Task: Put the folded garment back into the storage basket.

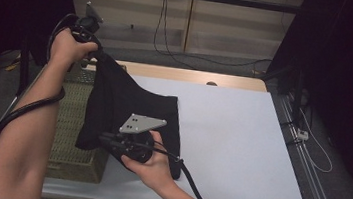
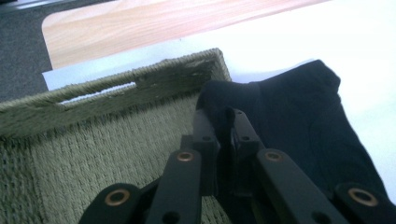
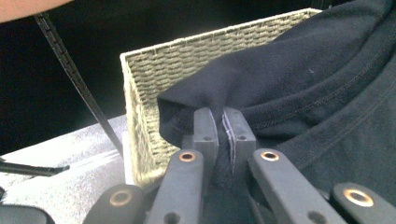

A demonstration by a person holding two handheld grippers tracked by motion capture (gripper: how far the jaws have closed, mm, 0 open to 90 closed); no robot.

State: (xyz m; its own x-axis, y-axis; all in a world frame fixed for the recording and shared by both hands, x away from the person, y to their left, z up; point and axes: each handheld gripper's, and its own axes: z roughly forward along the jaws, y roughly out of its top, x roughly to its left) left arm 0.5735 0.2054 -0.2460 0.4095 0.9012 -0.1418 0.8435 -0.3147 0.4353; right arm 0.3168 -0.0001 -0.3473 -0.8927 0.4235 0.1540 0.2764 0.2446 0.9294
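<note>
Black fabric of a soft dark garment (image 1: 128, 106) is hanging between two hand-held grippers, draping from the woven olive-green rectangular basket (image 1: 74, 118) at the left of the table across onto the white sheet covering the table (image 1: 230, 136). In the high view the left gripper (image 1: 94, 55) is being held raised above the basket's far end, pinching the upper edge of the cloth so that it is falling away in a slanted fold. The right gripper (image 1: 104, 139) is sitting lower, near the basket's front corner, gripping the garment's lower edge just beside the basket wall. In the left gripper view the left gripper's black jaws are standing nearly together, clamped on a fold of the garment (image 2: 299, 112) over the basket's interior (image 2: 93, 149). In the right gripper view the right gripper's jaws are likewise pressed together on a bunched hem of the garment (image 3: 289, 79), with the basket's corner (image 3: 154, 84) rising just behind them.
</note>
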